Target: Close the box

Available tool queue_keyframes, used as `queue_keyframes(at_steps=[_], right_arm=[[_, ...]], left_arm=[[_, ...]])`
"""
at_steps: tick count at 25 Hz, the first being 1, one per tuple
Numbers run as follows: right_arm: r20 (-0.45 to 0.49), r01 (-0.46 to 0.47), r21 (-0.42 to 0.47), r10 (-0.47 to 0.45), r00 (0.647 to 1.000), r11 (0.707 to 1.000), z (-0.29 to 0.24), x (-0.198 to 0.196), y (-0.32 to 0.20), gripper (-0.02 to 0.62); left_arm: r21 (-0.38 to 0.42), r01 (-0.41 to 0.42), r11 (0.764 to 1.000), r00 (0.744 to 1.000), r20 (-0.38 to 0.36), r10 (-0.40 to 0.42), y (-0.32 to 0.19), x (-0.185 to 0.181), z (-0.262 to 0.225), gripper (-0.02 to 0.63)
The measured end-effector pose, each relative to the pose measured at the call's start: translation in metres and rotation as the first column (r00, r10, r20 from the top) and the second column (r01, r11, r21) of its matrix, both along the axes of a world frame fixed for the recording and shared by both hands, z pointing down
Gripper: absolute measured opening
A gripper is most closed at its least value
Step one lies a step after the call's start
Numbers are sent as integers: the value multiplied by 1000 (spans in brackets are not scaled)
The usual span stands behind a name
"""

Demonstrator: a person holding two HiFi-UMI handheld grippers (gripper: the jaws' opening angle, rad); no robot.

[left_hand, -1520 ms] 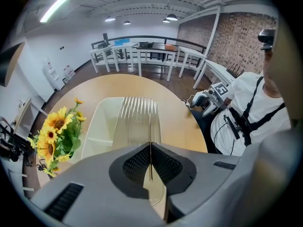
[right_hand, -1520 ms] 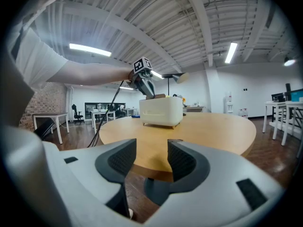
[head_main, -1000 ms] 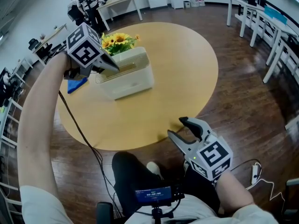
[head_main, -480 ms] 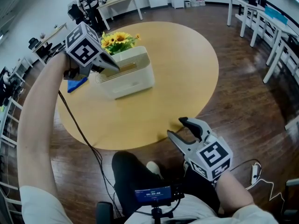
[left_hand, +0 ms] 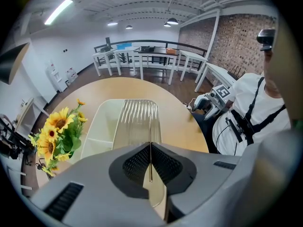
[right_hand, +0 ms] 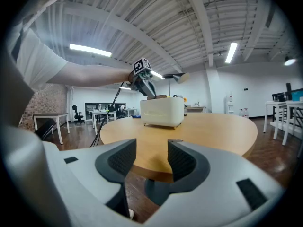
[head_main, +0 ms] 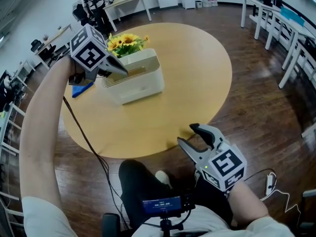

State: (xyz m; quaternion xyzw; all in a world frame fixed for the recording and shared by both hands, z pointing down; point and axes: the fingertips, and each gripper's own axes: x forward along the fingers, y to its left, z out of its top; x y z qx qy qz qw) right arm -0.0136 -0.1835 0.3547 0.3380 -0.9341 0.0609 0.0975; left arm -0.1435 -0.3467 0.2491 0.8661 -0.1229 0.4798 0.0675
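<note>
The box [head_main: 139, 83] stands on the round wooden table [head_main: 192, 68] beside the sunflowers [head_main: 126, 42], and its clear ribbed lid [left_hand: 138, 119] is pinched at the edge by the left gripper [left_hand: 150, 161], jaws pressed flat on the thin panel, with the left arm [head_main: 42, 127] stretched forward over the table's left side. The right gripper [right_hand: 151, 160] hangs low off the table's near edge, jaws apart with nothing between them
</note>
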Motion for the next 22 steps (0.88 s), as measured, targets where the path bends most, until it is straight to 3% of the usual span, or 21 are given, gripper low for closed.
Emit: queue_keyframes(at_steps=[17,22], right_arm=[[-13,3,-2,-3,1000,1000,0,-2,1,216],[-23,-14,-3,14,1000,1000,0,2,-3,216]], left_arm=[[41,34,999,998,-61,-32,1,-15,-14,44],[100,70,992,993,-97,-61,3,-33,-28,46]])
